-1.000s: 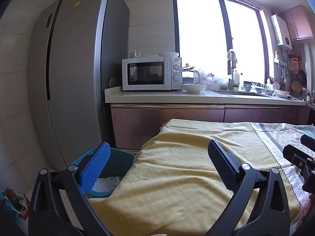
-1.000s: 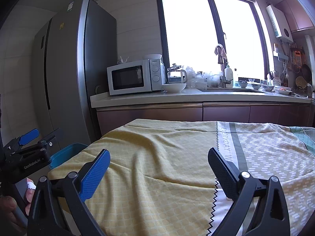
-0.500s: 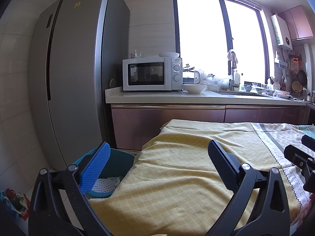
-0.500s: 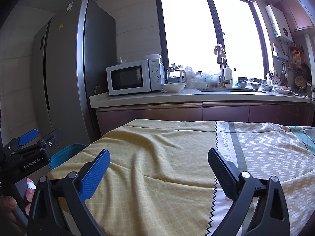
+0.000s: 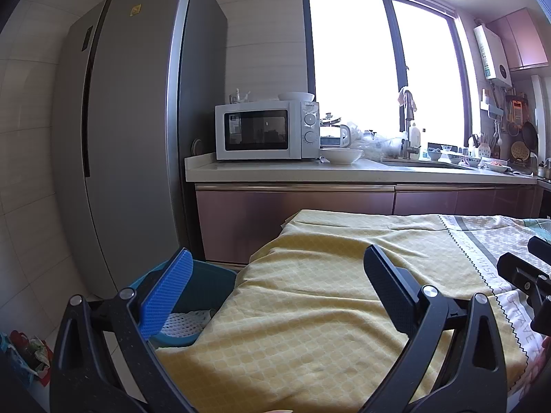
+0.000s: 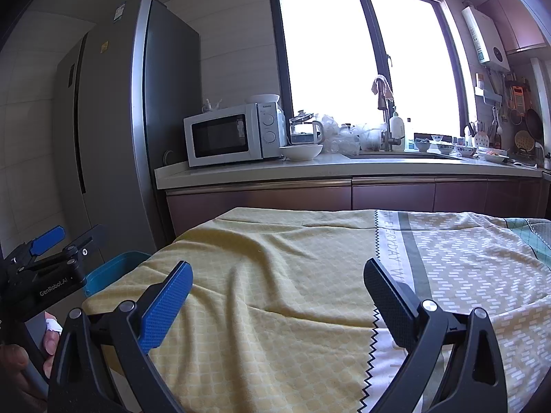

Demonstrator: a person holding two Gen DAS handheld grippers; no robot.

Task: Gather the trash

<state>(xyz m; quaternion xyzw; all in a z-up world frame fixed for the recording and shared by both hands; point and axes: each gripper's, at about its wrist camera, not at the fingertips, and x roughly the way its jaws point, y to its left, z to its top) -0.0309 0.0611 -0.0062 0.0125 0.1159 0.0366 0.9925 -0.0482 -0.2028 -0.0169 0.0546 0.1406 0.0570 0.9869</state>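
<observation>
Both grippers, left gripper (image 5: 275, 275) and right gripper (image 6: 277, 282), spread wide, empty, above yellow tablecloth (image 6: 275, 292); blue bin (image 5: 203, 285) beside.

A home kitchen: a tall grey refrigerator (image 5: 131, 144) fills the left of the frame, a white microwave (image 5: 267, 130) sits on a pale counter (image 5: 344, 172) at centre, a sink tap (image 6: 387, 127) stands before the bright window (image 6: 361, 58), and pans and utensils (image 5: 516, 130) hang at the right edge
</observation>
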